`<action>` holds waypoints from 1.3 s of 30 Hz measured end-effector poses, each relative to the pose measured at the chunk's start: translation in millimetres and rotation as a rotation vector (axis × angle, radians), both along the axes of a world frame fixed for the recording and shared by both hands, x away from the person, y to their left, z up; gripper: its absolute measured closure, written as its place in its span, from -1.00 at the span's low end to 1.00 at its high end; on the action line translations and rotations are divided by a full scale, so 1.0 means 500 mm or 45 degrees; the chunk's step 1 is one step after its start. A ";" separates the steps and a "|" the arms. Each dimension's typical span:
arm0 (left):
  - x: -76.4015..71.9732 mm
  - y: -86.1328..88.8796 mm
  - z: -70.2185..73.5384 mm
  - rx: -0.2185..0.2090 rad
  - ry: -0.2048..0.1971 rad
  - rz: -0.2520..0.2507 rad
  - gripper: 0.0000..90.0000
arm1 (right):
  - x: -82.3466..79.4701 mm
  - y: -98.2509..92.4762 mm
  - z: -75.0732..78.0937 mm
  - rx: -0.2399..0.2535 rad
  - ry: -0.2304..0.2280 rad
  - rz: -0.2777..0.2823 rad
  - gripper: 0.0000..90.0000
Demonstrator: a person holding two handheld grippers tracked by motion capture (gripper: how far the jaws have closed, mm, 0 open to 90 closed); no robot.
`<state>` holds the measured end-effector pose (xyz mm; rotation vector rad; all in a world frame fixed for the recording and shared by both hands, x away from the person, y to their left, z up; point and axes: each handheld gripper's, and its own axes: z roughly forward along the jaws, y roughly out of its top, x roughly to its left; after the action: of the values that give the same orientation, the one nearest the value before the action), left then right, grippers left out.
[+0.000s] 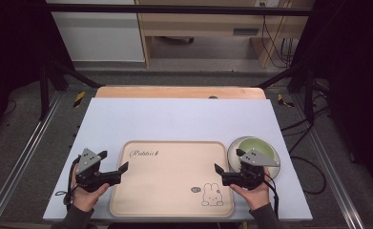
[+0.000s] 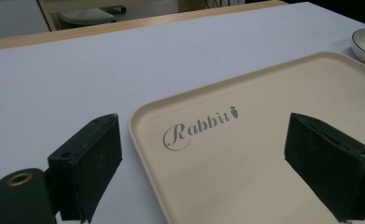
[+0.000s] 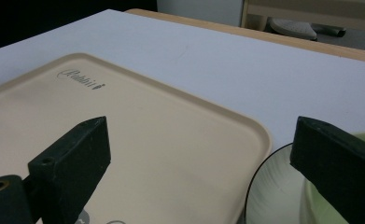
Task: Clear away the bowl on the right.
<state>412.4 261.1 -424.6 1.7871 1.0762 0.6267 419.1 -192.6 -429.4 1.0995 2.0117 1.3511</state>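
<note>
Surface: white sheet (image 1: 174, 119) covers a wooden table (image 1: 179, 92) at the centre of the high view; dark floor and metal frame around it.
Tray: beige tray (image 1: 172, 179) lies at lower centre of the high view, on the sheet.
Writing: "Rabbit" (image 2: 200, 126) in grey script with a small carrot mark sits at the tray's upper left corner.
Picture: a line-drawn rabbit (image 1: 212, 195) sits at the tray's lower right corner, a small round mark just left of it.
Bowl: green bowl (image 1: 258, 147) on a pale plate (image 1: 275, 169), just right of the tray.
Left gripper: left gripper (image 1: 113, 166) at the tray's left edge, jaws wide apart, holding nothing.
Right gripper: right gripper (image 1: 229, 161) at the tray's right edge, over the plate, jaws wide apart, empty.
</note>
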 end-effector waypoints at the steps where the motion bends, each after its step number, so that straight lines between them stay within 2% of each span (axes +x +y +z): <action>1: 0.000 -0.001 -0.001 0.002 0.001 0.000 -0.76 | 0.000 0.000 0.000 -0.002 0.002 0.005 -0.88; 17: 0.000 0.005 -0.005 0.004 0.006 0.004 -0.76 | -0.001 -0.003 0.003 -0.006 -0.004 -0.005 -0.88; 39: 0.002 0.007 -0.007 0.005 0.011 0.004 -0.76 | -0.002 -0.043 0.023 0.007 -0.012 -0.100 -0.87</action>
<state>413.4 264.4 -428.2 1.7929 1.0843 0.6242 418.2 -214.0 -418.0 1.1606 1.9384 1.3205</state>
